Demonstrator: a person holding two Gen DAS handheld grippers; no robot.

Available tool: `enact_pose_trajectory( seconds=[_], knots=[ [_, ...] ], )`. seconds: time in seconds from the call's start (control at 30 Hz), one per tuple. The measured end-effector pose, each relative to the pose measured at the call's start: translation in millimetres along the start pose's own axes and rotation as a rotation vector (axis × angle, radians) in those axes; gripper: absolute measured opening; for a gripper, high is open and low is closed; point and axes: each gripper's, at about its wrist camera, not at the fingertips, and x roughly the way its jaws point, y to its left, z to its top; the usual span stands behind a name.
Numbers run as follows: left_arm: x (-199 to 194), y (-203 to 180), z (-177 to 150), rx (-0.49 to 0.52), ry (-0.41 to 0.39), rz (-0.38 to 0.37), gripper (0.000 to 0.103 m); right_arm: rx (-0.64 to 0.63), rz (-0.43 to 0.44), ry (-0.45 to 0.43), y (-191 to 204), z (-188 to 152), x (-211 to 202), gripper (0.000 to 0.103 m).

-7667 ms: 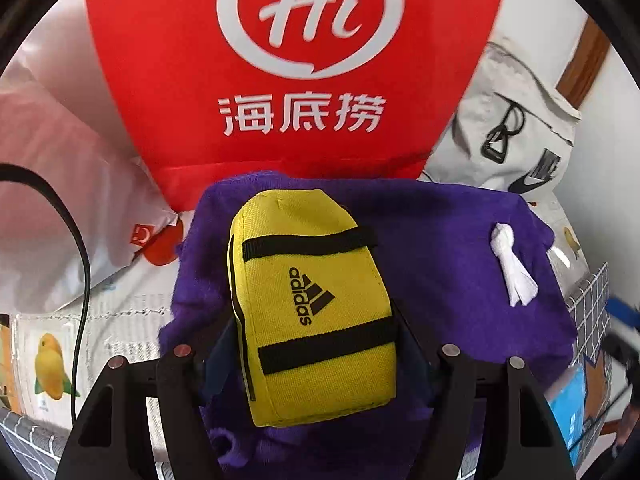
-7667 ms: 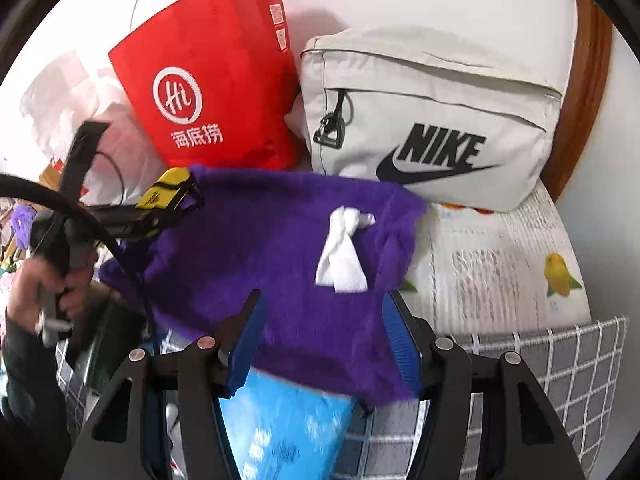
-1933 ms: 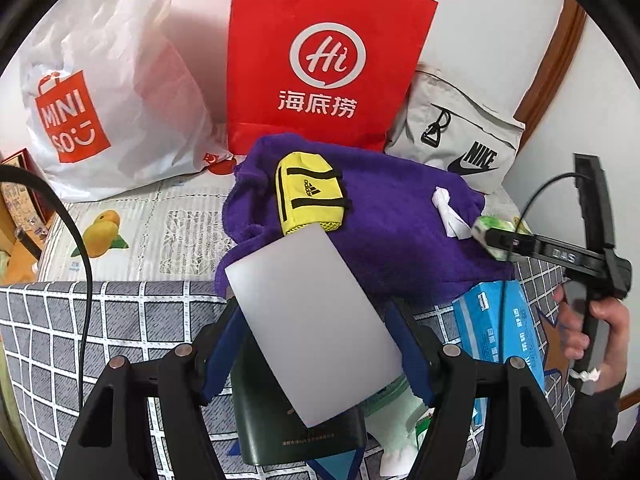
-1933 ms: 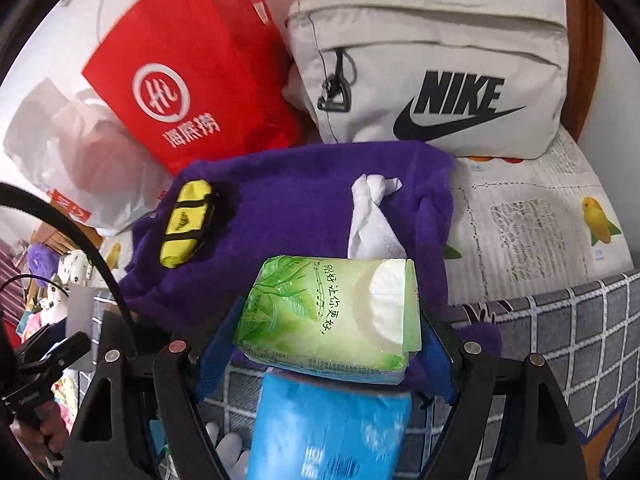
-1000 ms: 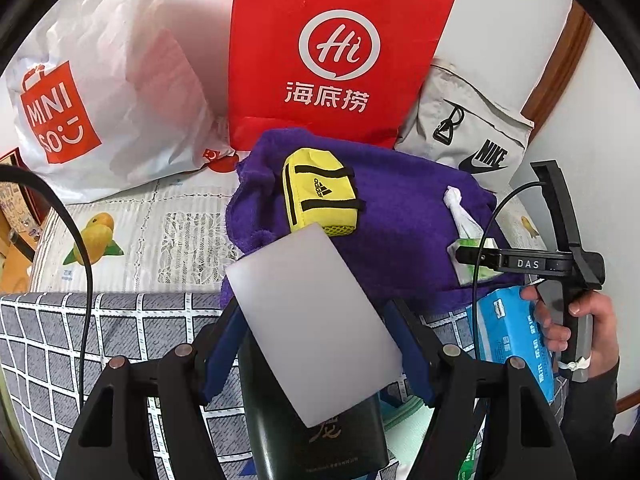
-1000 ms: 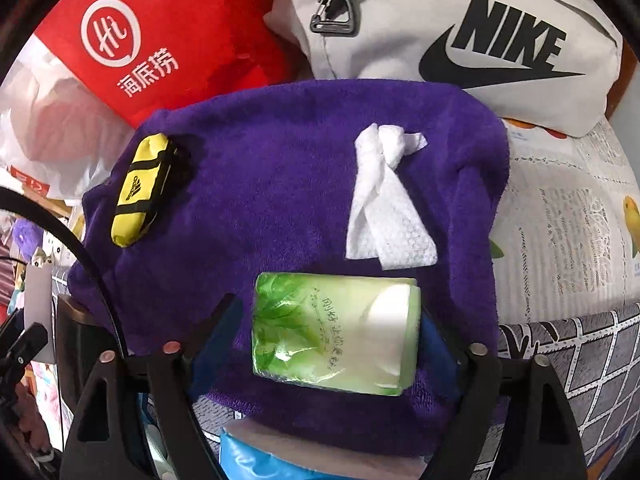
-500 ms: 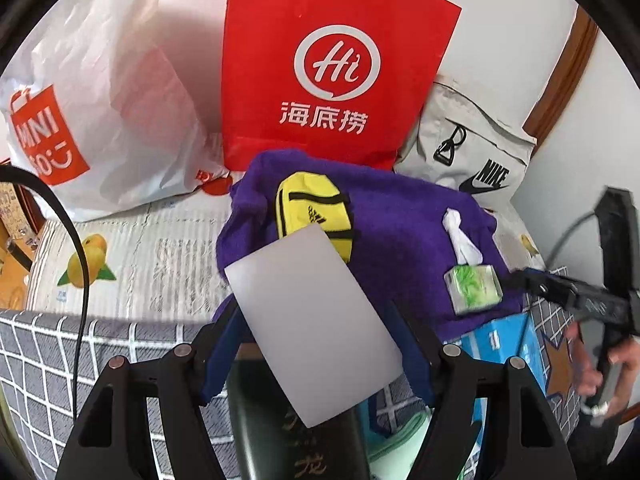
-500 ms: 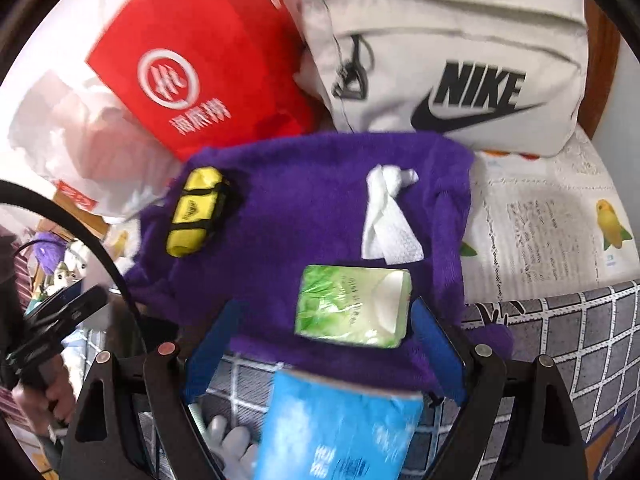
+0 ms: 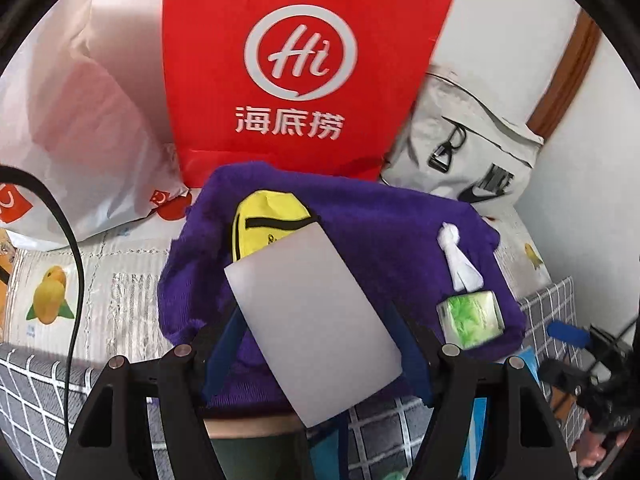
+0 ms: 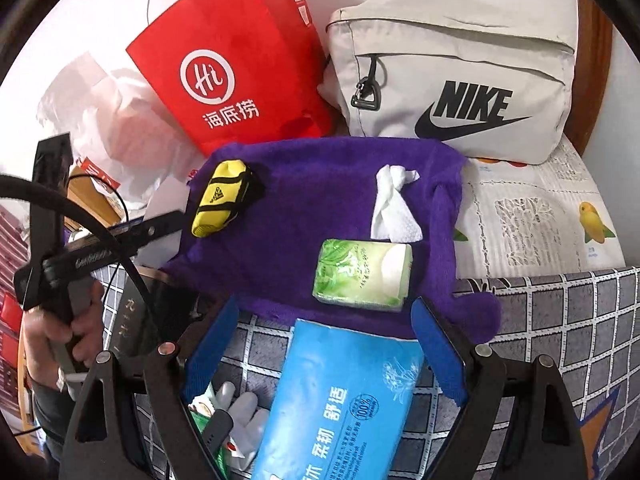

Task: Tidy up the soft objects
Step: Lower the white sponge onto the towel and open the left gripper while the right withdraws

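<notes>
A purple towel [image 9: 380,232] [image 10: 320,208] lies spread on the bed. On it are a yellow Adidas pouch [image 9: 264,216] [image 10: 220,198], a knotted white tissue [image 9: 460,260] [image 10: 394,204] and a green tissue pack [image 9: 470,316] [image 10: 362,276]. My left gripper [image 9: 316,344] is shut on a flat pale grey-white sheet [image 9: 312,320], held over the towel's near left part and covering the pouch's lower end. My right gripper [image 10: 324,344] is open and empty, just short of the green pack, above a blue tissue pack [image 10: 340,408].
A red Hi paper bag [image 9: 304,68] [image 10: 236,68], a grey Nike bag [image 10: 456,88] [image 9: 468,152] and a white Miniso plastic bag [image 9: 72,128] stand against the wall behind the towel. A dark green box [image 10: 136,320] and small items lie on the checked blanket [image 10: 560,320].
My right gripper has let go of the green tissue pack on the towel and pulled back open. My left gripper has moved forward over the towel with the sheet.
</notes>
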Motion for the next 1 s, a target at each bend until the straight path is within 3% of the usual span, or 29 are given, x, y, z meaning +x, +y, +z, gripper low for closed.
enact_pose_trajectory(
  seconds=[0.4, 0.7, 1.0],
  knots=[
    [29.0, 9.9, 9.4, -0.002, 0.029, 0.049, 0.070, 0.007, -0.002, 0.032, -6.3, -10.0, 10.2, 0.088],
    [47.2, 11.9, 13.0, 0.002, 0.110, 0.058, 0.076, 0.011, -0.004, 0.043, -8.5, -17.7, 10.9, 0.088],
    [34.6, 17.2, 13.5, -0.025, 0.076, 0.058, 0.081, 0.026, 0.005, 0.013, -10.1, -28.1, -7.4, 0.088]
  ],
)
